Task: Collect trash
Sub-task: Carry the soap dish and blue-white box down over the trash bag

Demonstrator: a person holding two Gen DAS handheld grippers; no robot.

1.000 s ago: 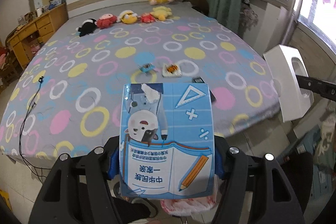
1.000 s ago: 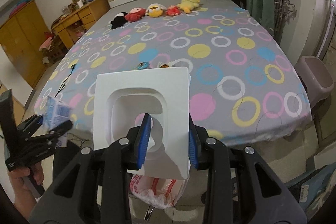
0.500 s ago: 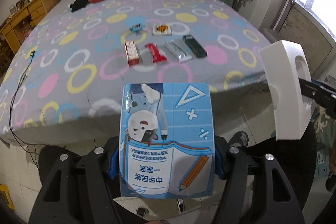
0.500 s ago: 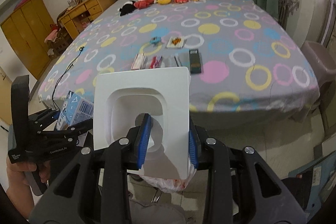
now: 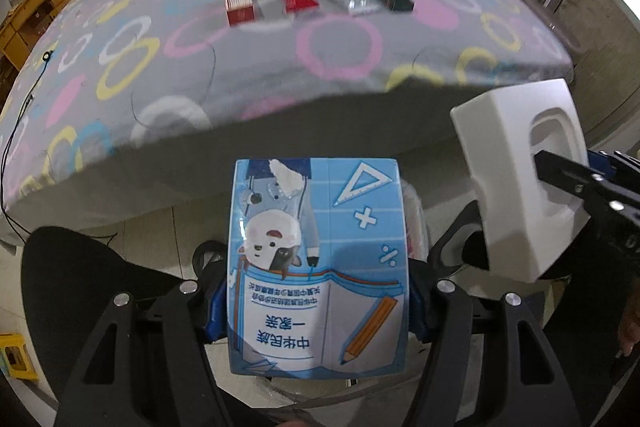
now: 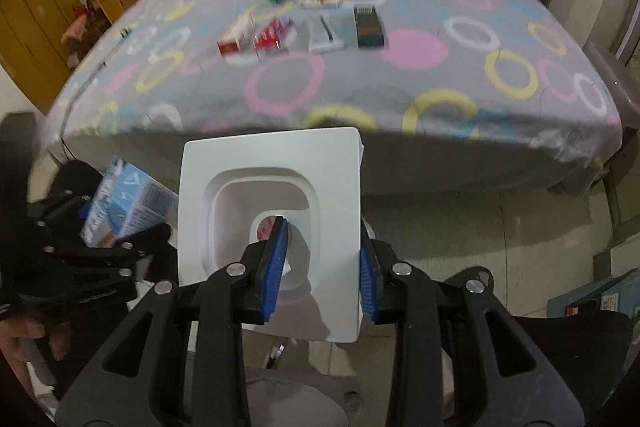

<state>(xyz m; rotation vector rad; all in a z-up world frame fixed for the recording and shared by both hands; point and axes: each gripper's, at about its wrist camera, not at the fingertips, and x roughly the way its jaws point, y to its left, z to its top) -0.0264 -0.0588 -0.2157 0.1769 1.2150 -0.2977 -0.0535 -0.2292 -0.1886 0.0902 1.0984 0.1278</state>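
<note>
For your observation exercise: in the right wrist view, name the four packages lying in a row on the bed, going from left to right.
Red and white box → red packet → clear silvery pack → dark box.

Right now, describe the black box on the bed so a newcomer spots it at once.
On the ring-patterned bed, four flat packages lie in a row near its foot. The black box is the right-hand end of that row, beside the clear silver pack; it is the only dark one.
</note>
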